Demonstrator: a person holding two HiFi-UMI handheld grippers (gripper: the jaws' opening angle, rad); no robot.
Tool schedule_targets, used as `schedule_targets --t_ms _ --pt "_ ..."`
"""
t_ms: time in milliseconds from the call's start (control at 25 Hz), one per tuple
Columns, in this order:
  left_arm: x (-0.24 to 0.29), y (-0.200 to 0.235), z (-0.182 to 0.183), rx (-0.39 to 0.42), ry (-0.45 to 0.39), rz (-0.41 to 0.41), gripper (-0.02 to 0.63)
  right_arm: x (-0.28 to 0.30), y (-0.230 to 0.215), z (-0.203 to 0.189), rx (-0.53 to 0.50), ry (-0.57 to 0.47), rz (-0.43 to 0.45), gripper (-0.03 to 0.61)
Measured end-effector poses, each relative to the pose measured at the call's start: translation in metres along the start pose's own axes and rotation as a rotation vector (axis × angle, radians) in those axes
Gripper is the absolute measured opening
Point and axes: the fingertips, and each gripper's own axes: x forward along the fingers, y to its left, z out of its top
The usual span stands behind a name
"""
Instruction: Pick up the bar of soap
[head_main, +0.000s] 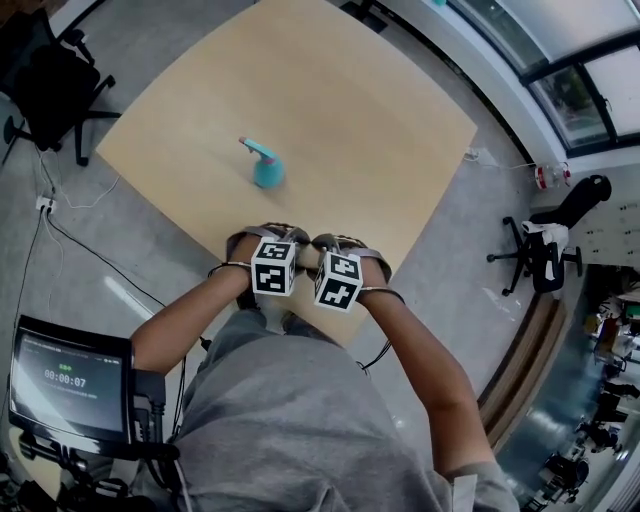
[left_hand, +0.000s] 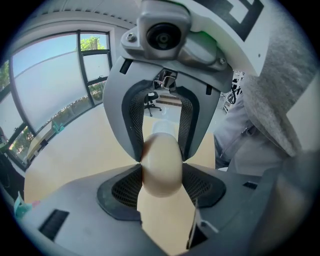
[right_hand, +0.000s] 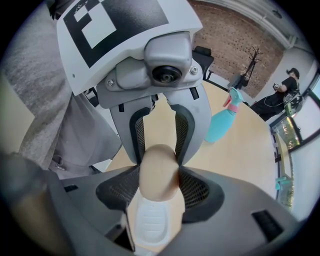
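Observation:
A cream oval bar of soap (left_hand: 161, 165) sits between two grippers that face each other over the near edge of the wooden table (head_main: 330, 110). My left gripper (left_hand: 161, 172) is shut on it, dark mesh pads pressing both sides. The right gripper (right_hand: 159, 175) is shut on the same soap (right_hand: 159, 170) from the opposite side; its light grey fingers (left_hand: 131, 125) reach down around the bar. A white ribbed soap dish (right_hand: 149, 225) lies just below the soap. In the head view the marker cubes of the left gripper (head_main: 273, 266) and right gripper (head_main: 338, 281) hide the soap.
A teal spray bottle (head_main: 266, 168) with a pink trigger stands mid-table, beyond the grippers, also the bottle (right_hand: 220, 125). Black office chairs stand at the far left (head_main: 50, 85) and right (head_main: 545, 245). A screen on a stand (head_main: 68, 385) is at my lower left.

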Motion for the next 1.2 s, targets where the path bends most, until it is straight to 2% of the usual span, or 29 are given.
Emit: schedule_targets --t_ms 160,520,920,1200 --pt "-0.009 -0.001 -0.038 -0.026 0.028 0.003 0.236 0.023 -0.003 0.03 -0.017 -0.018 0.009 0.247" --pt "0.004 -0.015 -0.077 -0.09 0.081 -0.018 0.236 0.061 0.01 0.046 -0.034 -0.054 0.06 0.245" --pt "0.023 -0.021 -0.101 -0.105 0.113 -0.029 0.236 0.089 0.019 0.049 -0.025 -0.049 0.083 0.247" --pt "0.046 -0.024 -0.104 -0.102 0.12 -0.045 0.236 0.108 0.024 0.033 -0.016 0.024 0.077 0.245"
